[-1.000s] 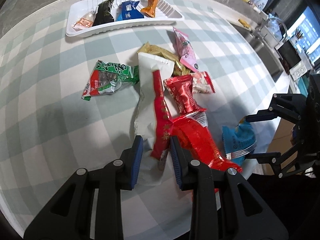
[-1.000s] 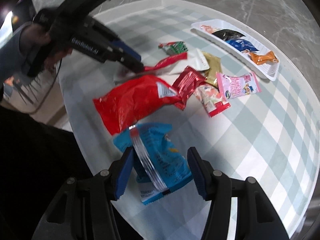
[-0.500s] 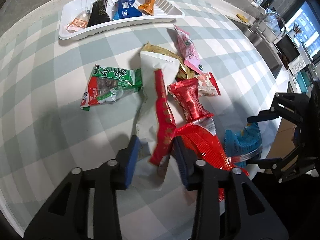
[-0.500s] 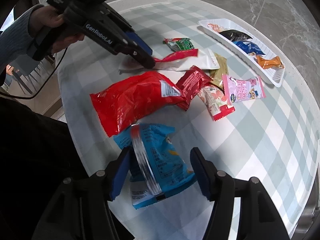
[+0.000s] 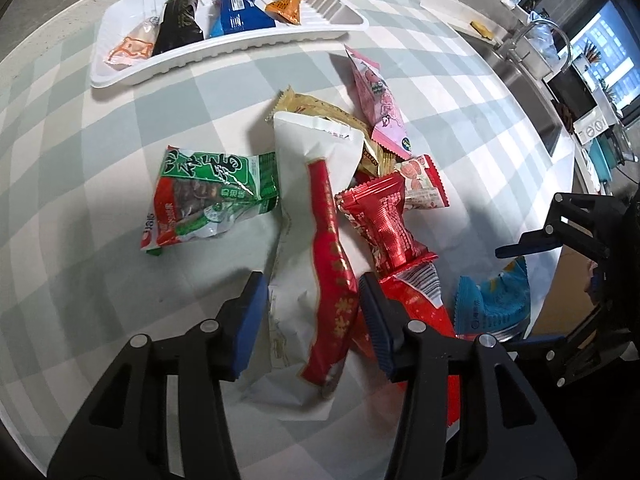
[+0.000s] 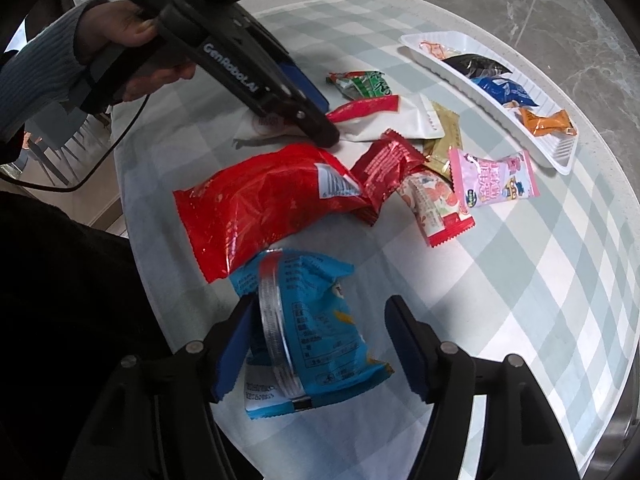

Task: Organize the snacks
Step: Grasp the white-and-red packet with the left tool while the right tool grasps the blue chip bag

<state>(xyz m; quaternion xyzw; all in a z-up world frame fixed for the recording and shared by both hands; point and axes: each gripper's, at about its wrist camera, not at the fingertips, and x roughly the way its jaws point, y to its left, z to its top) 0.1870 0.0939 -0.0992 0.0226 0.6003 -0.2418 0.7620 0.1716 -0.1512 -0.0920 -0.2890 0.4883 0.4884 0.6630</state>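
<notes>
**Left wrist view: jaws straddle the white-and-red packet**

Left wrist view shows the white-and-red packet [image 5: 308, 248] lying flat on the checked surface [image 5: 80, 160]. Its long axis runs from the left gripper [image 5: 310, 312] away toward the white tray [image 5: 224, 46]. The near end of the packet sits between the two blue pads. The jaws stand apart and have just been opening; neither pad presses on the wrapper. The packet is therefore released, not held.

The large red bag [image 6: 264, 200] lies just beside the right pad of the left gripper, touching or overlapping the packet's edge. Which of the two lies on top at that edge cannot be told.

In the right wrist view, the blue packet [image 6: 308, 336] lies at the near rim of the surface. Its long axis, marked by the clear seam, points roughly along the fingers of the right gripper [image 6: 320, 340]. These jaws also stand apart and have just been opening, with the packet between them; the left pad is close to or touching the wrapper, the right pad is clear.

Judgement: each gripper is nearest its own packet. Either one needs only to be closed to take a grip.

The tray holds four small snacks; its far end has bare slots. The gold packet [image 5: 320, 110] is largely hidden under the pile.
</notes>
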